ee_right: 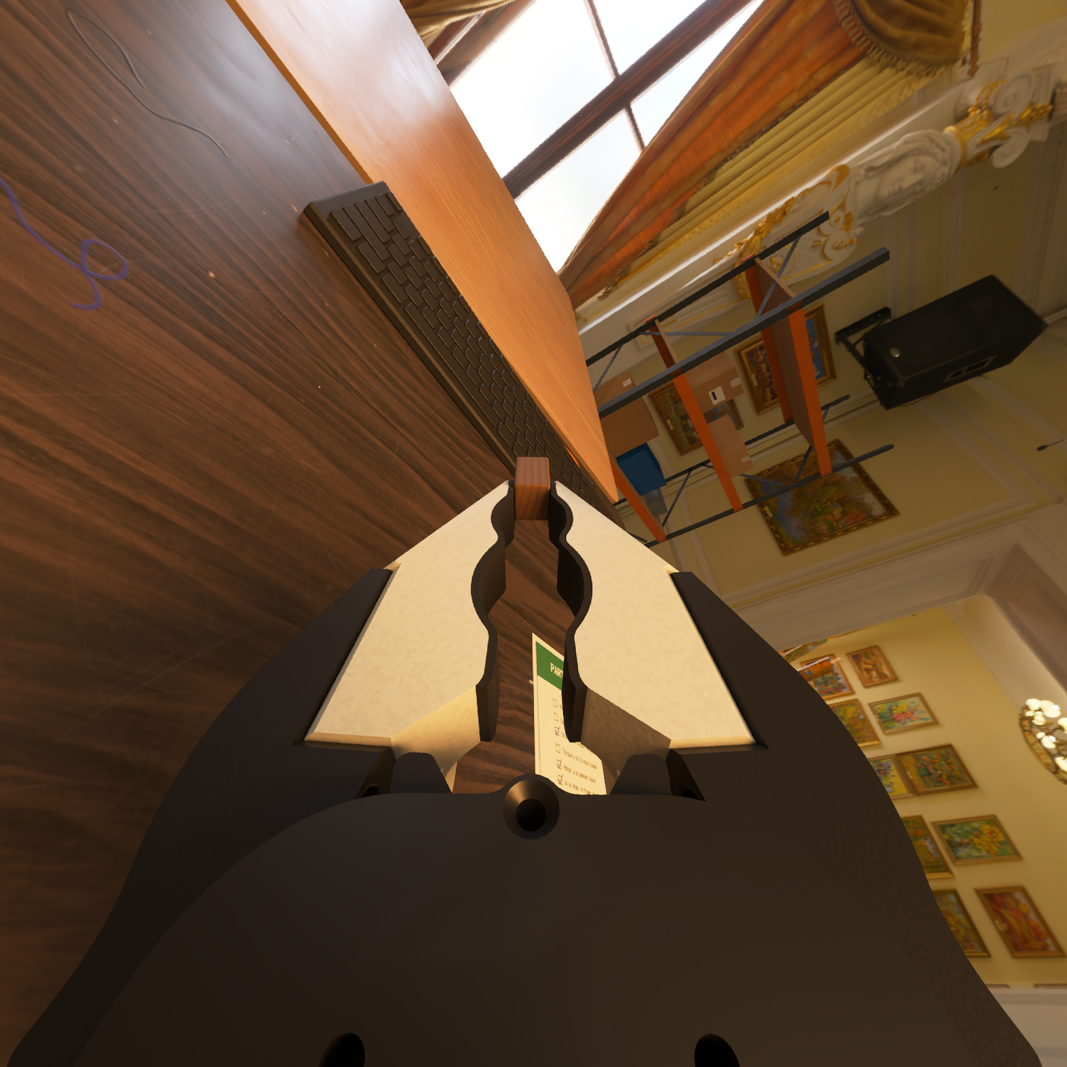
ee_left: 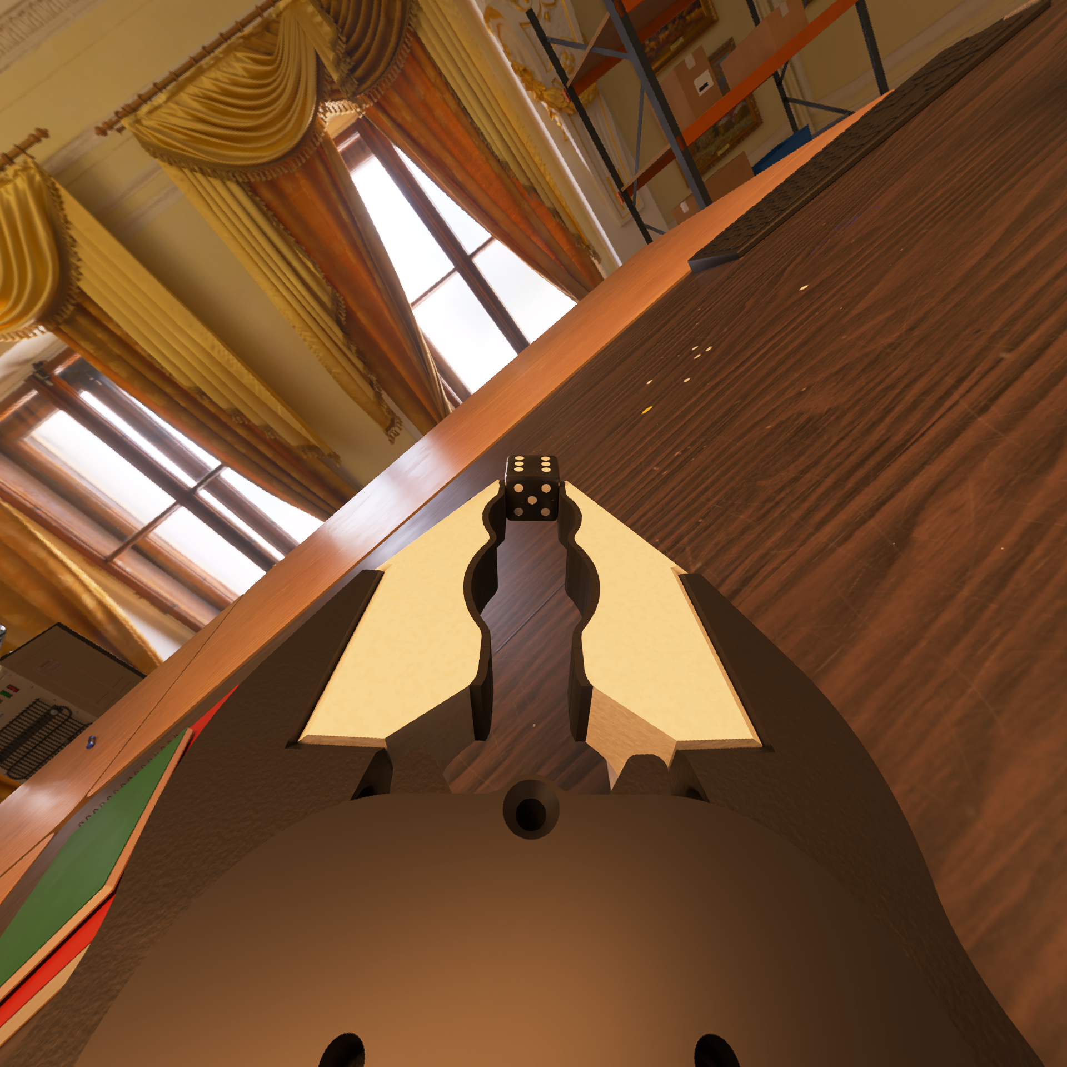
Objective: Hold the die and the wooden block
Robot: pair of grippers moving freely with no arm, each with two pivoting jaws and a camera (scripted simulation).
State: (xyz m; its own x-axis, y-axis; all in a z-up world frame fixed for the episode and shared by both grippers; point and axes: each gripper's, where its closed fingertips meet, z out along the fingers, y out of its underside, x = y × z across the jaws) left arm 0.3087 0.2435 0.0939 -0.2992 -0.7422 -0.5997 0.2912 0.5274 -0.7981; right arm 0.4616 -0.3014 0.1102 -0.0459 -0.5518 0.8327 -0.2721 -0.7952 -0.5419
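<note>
In the left wrist view my left gripper (ee_left: 532, 497) is shut on a black die (ee_left: 532, 488) with pale pips, pinched between the two fingertips and held above the dark wooden table (ee_left: 808, 462). In the right wrist view my right gripper (ee_right: 532, 495) is shut on a small brown wooden block (ee_right: 532, 488), gripped at the fingertips and held above the same table (ee_right: 202, 404). Each view is strongly tilted. Neither gripper shows in the other's view.
A dark keyboard (ee_right: 439, 329) lies along the table's far orange edge (ee_right: 462, 190); it also shows in the left wrist view (ee_left: 854, 156). A white sheet with a green header (ee_right: 557, 716) lies under the right gripper. Green and red flat cards (ee_left: 75, 854) lie at lower left.
</note>
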